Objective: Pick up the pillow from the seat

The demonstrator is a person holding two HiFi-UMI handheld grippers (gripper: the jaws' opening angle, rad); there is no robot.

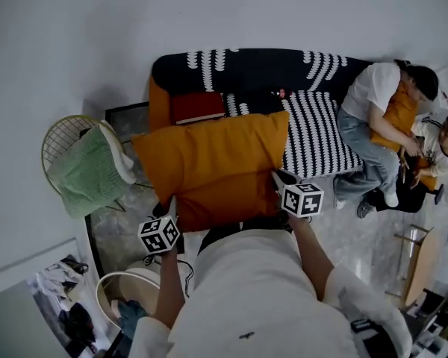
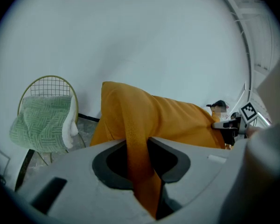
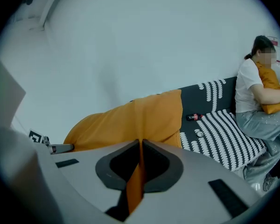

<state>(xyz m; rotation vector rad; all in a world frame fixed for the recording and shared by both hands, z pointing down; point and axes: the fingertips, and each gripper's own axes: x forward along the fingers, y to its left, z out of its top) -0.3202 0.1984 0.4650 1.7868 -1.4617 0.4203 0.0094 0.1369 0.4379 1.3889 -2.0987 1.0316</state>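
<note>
The big orange pillow (image 1: 216, 162) is held up in the air in front of the person with the tongs, just above the near side of the sofa (image 1: 254, 69). The left tongs (image 1: 170, 202) are clenched on the pillow's near left edge. In the left gripper view a thick fold of orange cloth is squeezed between the two jaws. The right tongs (image 1: 278, 176) are clenched on the near right edge. In the right gripper view a thin fold of the same cloth is pinched tight between those jaws. The pillow stretches from one pair of tongs to the other. The sofa is dark with white marks, and its striped seat (image 1: 317, 136) shows to the right of the pillow. A red cushion (image 1: 198, 107) lies behind the pillow. Another person (image 1: 373, 103) sits at the right end of the sofa, hugging an orange cushion (image 1: 399, 110). To the left stands a wire chair (image 1: 60, 136) with a green blanket (image 1: 89, 174) on it.
</note>
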